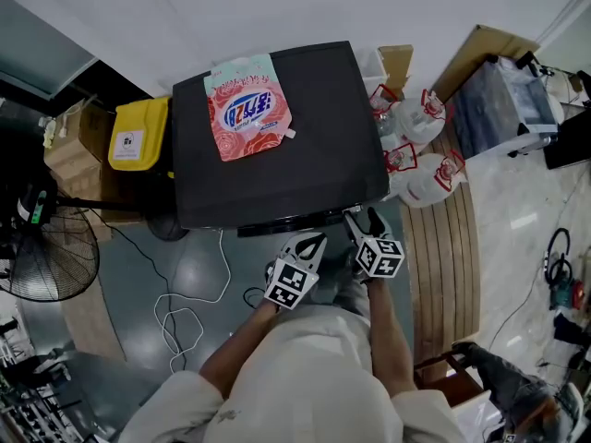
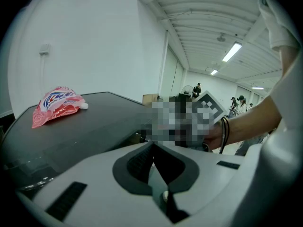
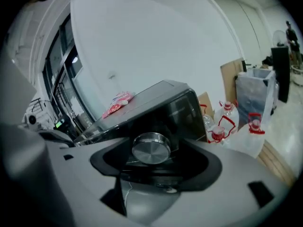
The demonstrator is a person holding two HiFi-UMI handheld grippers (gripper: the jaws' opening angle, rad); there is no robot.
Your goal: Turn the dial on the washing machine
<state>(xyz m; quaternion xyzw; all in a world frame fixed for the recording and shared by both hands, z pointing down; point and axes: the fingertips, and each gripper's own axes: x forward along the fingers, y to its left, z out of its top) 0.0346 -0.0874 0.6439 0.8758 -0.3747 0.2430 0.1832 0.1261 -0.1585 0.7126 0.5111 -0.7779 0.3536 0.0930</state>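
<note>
Squarely mid-frame, the right gripper (image 3: 154,161), jaws parted, flanks the round silver metal dial (image 3: 151,148) to turn it; left gripper (image 2: 152,149) idles closed.

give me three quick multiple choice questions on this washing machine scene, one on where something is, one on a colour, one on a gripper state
1. Where does the pink pouch lie?
A) on the floor
B) on top of the washing machine
C) in a gripper's jaws

2. What colour is the bin beside the washing machine?
A) yellow
B) blue
C) red

3. How do the jaws of the left gripper stand?
A) wide apart
B) clamped on the pink pouch
C) together, with nothing between them

Answers:
1 B: the head view shows the pouch lying flat on the machine's dark top.
2 A: in the head view the bin at the machine's left side is plainly yellow.
3 C: the left gripper view shows the two jaws meeting along one line, empty.
</note>
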